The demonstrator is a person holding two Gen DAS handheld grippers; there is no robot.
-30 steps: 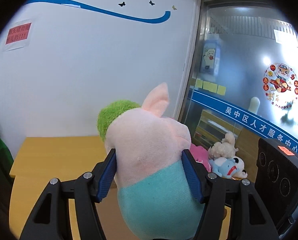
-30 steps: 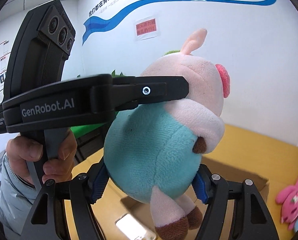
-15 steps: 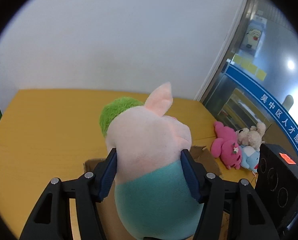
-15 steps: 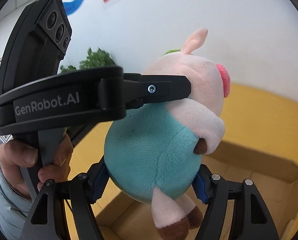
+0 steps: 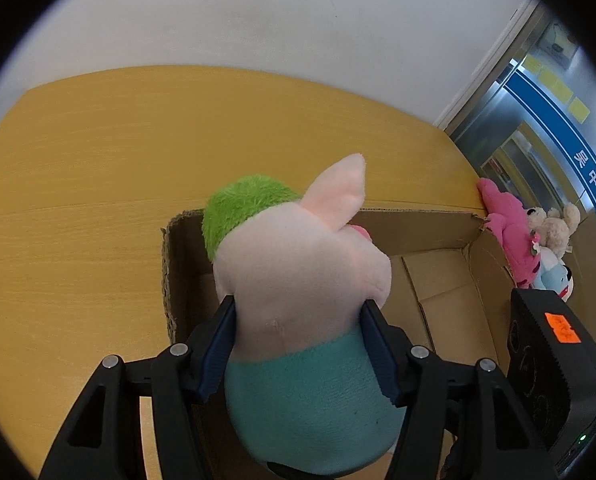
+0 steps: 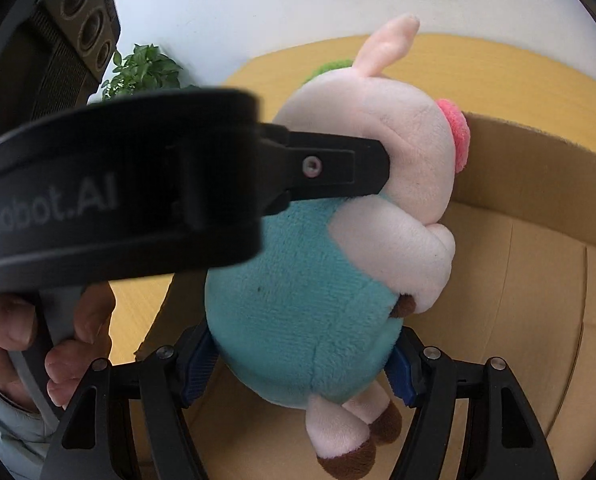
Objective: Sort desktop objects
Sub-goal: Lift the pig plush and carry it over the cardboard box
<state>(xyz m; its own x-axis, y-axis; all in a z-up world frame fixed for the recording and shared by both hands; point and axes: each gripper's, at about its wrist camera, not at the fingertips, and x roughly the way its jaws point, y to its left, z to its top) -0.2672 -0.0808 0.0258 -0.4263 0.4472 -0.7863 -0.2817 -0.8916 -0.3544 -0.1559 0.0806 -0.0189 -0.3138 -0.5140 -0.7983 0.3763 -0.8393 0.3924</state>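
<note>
Left tool [image 5: 298,344]: closed on the plush pig [image 5: 298,280], with its blue pads [image 5: 217,356] pressed into the toy where the pink head meets the teal body. In the right wrist view the same tool [image 6: 382,172] enters from the left, its black finger lying against the side of the pig's head [image 6: 378,140], and the person's left hand [image 6: 45,344] grips its handle.

Right tool [image 6: 302,368]: closed on the teal lower body of the same pig, one blue pad [image 6: 195,372] on each side, just above the brown-tipped feet [image 6: 354,436].

Position of the pig: held off the surface by both tools, directly above the open cardboard box [image 5: 438,236]. The snout [image 6: 456,134] points toward the far wall of the box [image 6: 538,168]. A green tuft [image 5: 245,204] and one pink ear [image 5: 342,188] stand at the top of the head.

The box rests on the yellow wooden worktop [image 5: 97,200]. Its flaps are open and its inside floor is visible.

A pink plush toy [image 5: 506,224], a beige plush toy [image 5: 554,228] and a pale blue plush toy [image 5: 554,276] lie together just beside the right wall of the box. A green plant [image 6: 145,68] stands beyond the worktop's left edge
</note>
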